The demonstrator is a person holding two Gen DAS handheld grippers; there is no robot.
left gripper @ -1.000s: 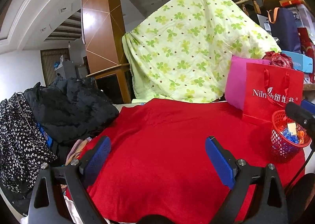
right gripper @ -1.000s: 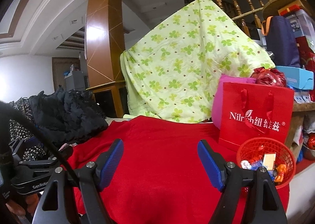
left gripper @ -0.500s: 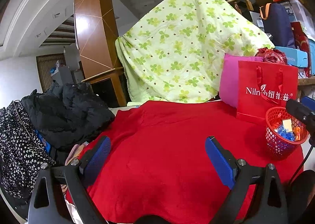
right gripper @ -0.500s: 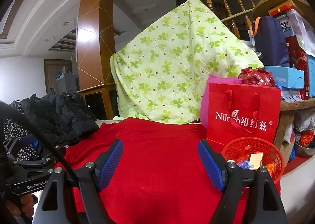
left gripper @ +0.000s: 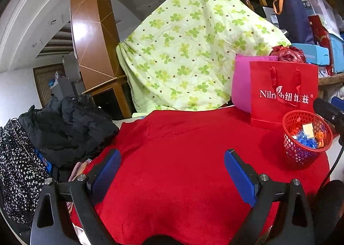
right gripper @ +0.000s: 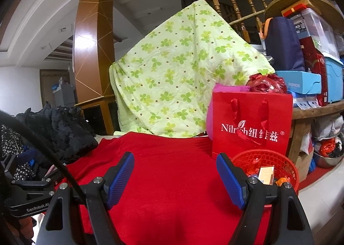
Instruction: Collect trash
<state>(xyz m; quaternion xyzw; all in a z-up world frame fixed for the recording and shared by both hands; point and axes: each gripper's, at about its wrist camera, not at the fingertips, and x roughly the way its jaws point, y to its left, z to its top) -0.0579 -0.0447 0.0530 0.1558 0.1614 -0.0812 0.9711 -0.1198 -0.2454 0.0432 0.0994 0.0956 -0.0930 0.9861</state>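
Observation:
A small red mesh basket (left gripper: 305, 137) stands at the right end of the red cloth (left gripper: 182, 159). It holds wrappers and a small card box; it also shows in the right wrist view (right gripper: 288, 169). My left gripper (left gripper: 172, 171) is open and empty above the middle of the cloth, left of the basket. My right gripper (right gripper: 175, 177) is open and empty, its right finger just in front of the basket. No loose trash shows on the cloth.
A red paper bag (left gripper: 283, 92) and a pink one (left gripper: 240, 81) stand behind the basket. A green clover quilt (left gripper: 189, 51) hangs behind the cloth. Black and dotted clothes (left gripper: 64, 128) pile at the left. Boxes and bags (right gripper: 305, 55) crowd a shelf at right.
Both views have shifted slightly: the basket and red bag sit lower and more left in the right wrist view. Both grippers stay open and empty.

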